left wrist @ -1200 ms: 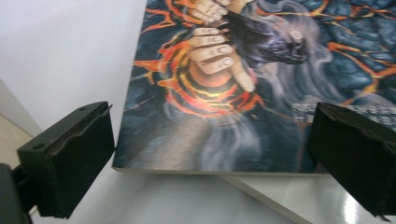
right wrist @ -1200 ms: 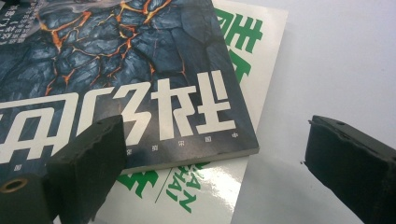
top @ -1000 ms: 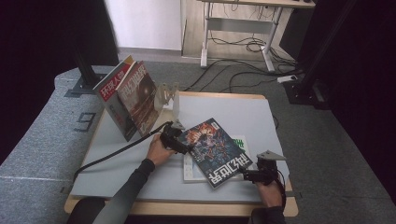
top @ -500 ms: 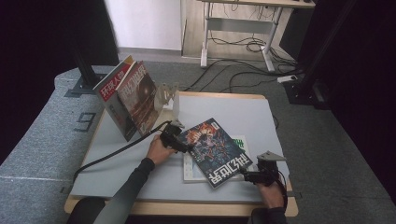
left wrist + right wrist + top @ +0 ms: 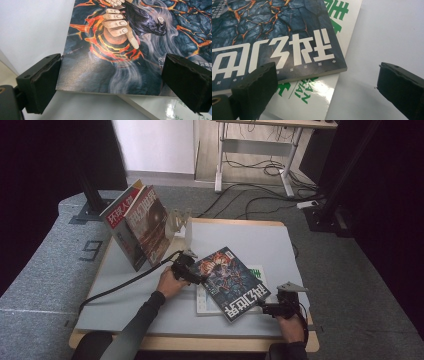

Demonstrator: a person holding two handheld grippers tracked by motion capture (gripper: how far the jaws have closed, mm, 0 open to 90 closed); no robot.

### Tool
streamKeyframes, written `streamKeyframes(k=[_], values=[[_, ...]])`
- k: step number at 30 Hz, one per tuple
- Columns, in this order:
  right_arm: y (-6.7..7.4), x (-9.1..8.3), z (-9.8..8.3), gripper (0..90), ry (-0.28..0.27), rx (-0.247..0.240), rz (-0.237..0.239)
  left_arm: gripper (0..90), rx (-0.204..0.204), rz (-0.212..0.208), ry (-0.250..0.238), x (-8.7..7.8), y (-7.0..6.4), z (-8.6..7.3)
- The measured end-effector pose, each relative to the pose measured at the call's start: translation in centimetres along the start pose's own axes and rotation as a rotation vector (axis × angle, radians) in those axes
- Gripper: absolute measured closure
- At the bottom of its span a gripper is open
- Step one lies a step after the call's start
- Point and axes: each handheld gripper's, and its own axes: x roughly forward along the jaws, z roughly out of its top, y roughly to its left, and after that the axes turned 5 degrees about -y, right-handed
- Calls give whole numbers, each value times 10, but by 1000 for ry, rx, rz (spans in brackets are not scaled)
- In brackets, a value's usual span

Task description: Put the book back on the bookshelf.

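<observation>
Dark magazine [image 5: 231,277] lies flat on the counter [image 5: 280,245], near its front middle, turned at an angle to the counter edge. Cover shows cracked lava rock, a hand in smoke and large white characters. It rests on top of a white magazine [image 5: 207,302] with green lettering, which shows past its right and front edges.

Left tool [image 5: 192,275] sits at the dark magazine's left corner. In the left gripper view the 2 jaws stand wide apart, 1 at each side of the cover's [image 5: 120,60] near edge; the left jaw sits right at the corner, though contact cannot be confirmed, and neither jaw is clamped on it. The white magazine [image 5: 155,102] shows below that edge.

Right tool [image 5: 268,308] sits at the dark magazine's near right corner. In the right gripper view its jaws are also apart: the left jaw overlaps the cover's [image 5: 287,42] front edge, the right jaw stands well clear over bare counter. The white magazine [image 5: 312,97] shows beneath the corner. Nothing is gripped.

Each tool is held in a hand, forearms entering from the counter's front edge. A cable [image 5: 125,282] trails left from the left tool.

At the counter's rear left, 2 magazines [image 5: 137,227] lean upright against a clear stand [image 5: 178,220].
</observation>
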Motion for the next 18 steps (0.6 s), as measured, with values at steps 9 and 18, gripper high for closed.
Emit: streamKeyframes(k=[9, 18], values=[[-2, 0, 0, 12, -5, 1, -19, 40, -1, 11, 11, -5, -7, -4], [-3, 1, 1, 13, -14, 10, -52, 41, -20, 11, 3, -12, -13, -13]])
